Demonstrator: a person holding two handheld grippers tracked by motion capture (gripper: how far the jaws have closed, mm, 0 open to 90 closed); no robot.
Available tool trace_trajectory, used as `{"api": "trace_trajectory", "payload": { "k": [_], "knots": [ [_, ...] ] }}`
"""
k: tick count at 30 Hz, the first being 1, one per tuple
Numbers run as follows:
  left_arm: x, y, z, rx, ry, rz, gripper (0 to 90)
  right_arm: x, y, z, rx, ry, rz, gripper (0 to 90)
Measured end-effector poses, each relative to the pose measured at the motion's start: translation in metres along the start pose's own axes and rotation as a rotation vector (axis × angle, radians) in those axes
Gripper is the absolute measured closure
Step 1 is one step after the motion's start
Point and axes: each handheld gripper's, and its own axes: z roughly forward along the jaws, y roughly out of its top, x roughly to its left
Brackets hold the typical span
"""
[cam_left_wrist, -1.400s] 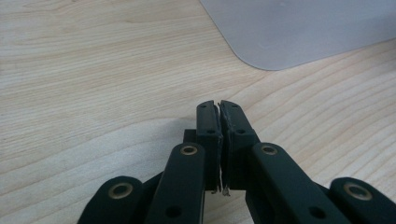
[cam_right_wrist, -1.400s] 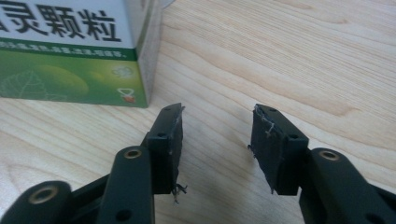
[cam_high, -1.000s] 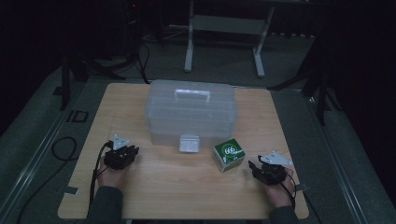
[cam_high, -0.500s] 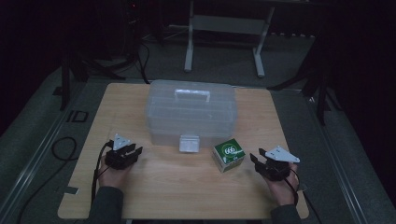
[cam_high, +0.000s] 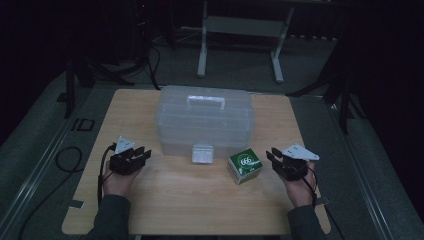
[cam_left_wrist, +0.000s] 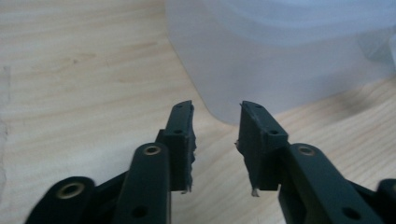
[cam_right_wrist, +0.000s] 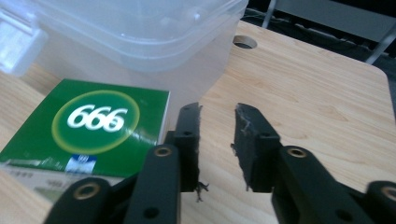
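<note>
A clear plastic box (cam_high: 203, 120) with a handle on its lid and a front latch (cam_high: 202, 153) stands shut at the middle of the wooden table (cam_high: 190, 200). A small green box (cam_high: 244, 166) marked 666 lies just right of the latch. My left gripper (cam_high: 143, 153) rests low on the table to the left of the clear box (cam_left_wrist: 280, 51), open, nothing between its fingers. My right gripper (cam_high: 272, 154) sits just right of the green box (cam_right_wrist: 98, 126), open and holding nothing, its jaws pointing past that box toward the clear box (cam_right_wrist: 140, 37).
A round hole (cam_right_wrist: 244, 42) pierces the table near its far right corner. A metal stand (cam_high: 240, 30) is on the dark floor behind the table. Cables (cam_high: 65, 160) lie on the floor at the left.
My right gripper has moved forward and a little left, closer to the green box. The left gripper has barely shifted.
</note>
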Motion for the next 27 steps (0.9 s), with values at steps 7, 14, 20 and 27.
{"api": "trace_trajectory", "payload": {
  "k": [7,14,20,27],
  "knots": [
    [0.009,0.018,-0.002,-0.022,0.039,0.01,68.5,-0.002,0.008,0.015,0.005,0.013,0.012,76.9],
    [0.015,0.028,0.003,-0.031,0.038,0.026,68.0,-0.004,0.012,0.028,0.008,0.04,0.022,80.2],
    [0.018,0.035,0.012,-0.019,0.031,0.046,67.9,-0.007,0.014,0.036,0.014,0.057,0.038,79.6],
    [0.019,0.043,0.015,-0.032,0.028,0.049,72.5,-0.008,0.011,0.038,0.032,0.056,0.032,75.1]
  ]
}}
